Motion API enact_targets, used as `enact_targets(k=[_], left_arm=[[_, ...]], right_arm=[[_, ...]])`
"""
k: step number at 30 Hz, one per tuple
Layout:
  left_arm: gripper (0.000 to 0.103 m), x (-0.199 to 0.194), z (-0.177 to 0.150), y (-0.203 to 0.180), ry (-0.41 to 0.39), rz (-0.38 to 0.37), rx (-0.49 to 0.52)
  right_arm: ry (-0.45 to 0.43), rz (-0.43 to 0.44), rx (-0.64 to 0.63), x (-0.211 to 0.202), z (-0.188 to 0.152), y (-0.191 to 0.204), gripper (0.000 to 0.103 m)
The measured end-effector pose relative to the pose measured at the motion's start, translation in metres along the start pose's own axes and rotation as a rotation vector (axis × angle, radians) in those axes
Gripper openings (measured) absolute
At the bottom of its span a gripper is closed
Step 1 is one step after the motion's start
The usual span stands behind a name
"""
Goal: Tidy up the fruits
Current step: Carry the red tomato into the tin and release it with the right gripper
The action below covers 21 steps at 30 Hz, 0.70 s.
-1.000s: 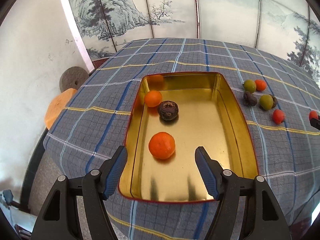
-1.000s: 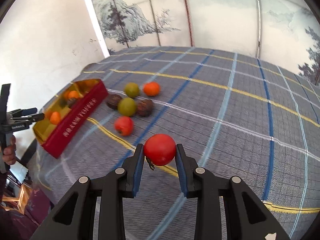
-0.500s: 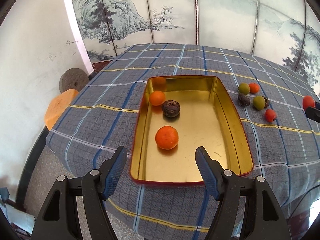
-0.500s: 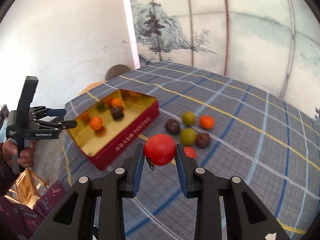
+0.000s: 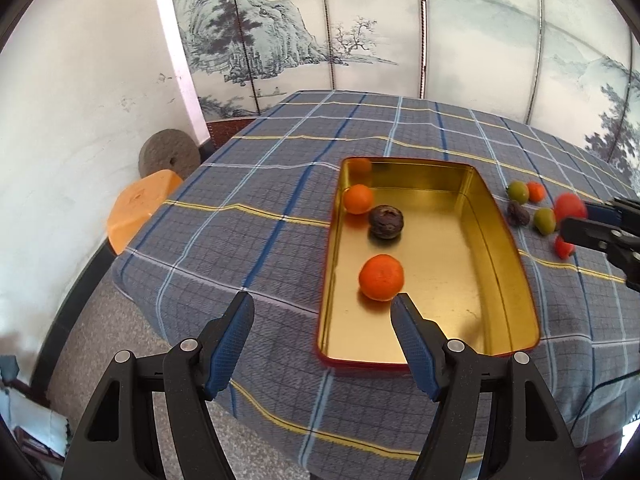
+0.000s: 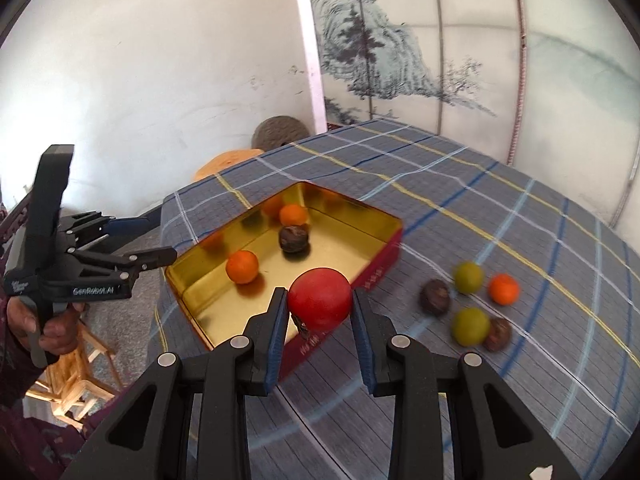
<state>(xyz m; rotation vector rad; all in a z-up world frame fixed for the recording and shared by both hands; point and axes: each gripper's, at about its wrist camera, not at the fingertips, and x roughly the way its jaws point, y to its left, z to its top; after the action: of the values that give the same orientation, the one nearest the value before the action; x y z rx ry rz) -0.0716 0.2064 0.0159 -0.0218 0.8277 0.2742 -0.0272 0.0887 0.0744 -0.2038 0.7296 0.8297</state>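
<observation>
Right wrist view shows your right claw (image 6: pixel 320 304) clamped on a red tomato (image 6: pixel 320 298), pads pressing its two sides at the widest part, just short of the near wall of the gold tray (image 6: pixel 192 304). Judge it light, smooth and easily bruised; squeeze no harder than you do now, and set it low before letting go, since a round fruit will roll on that slick metal floor. Inside the tray lie two oranges and one dark wrinkled fruit. Your left claw (image 5: pixel 322 344) hangs open and empty near the tray's end. Beside the tray, on the desk (image 6: pixel 500 208), five more fruits wait.
</observation>
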Motion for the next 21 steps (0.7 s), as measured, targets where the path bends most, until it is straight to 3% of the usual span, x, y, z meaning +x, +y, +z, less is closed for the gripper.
enact_targets(k=[11, 21], left_arm=[[0.071, 0.002, -0.002, 0.007, -0.005, 0.007, 0.001], [0.071, 0.006, -0.006, 0.016, 0.001, -0.006, -0.005]], right_arm=[[0.089, 0.03, -0.019, 0.073, 0.021, 0.008, 0.029], [0.144, 0.02, -0.004, 0.109, 0.029, 0.008, 0.03]])
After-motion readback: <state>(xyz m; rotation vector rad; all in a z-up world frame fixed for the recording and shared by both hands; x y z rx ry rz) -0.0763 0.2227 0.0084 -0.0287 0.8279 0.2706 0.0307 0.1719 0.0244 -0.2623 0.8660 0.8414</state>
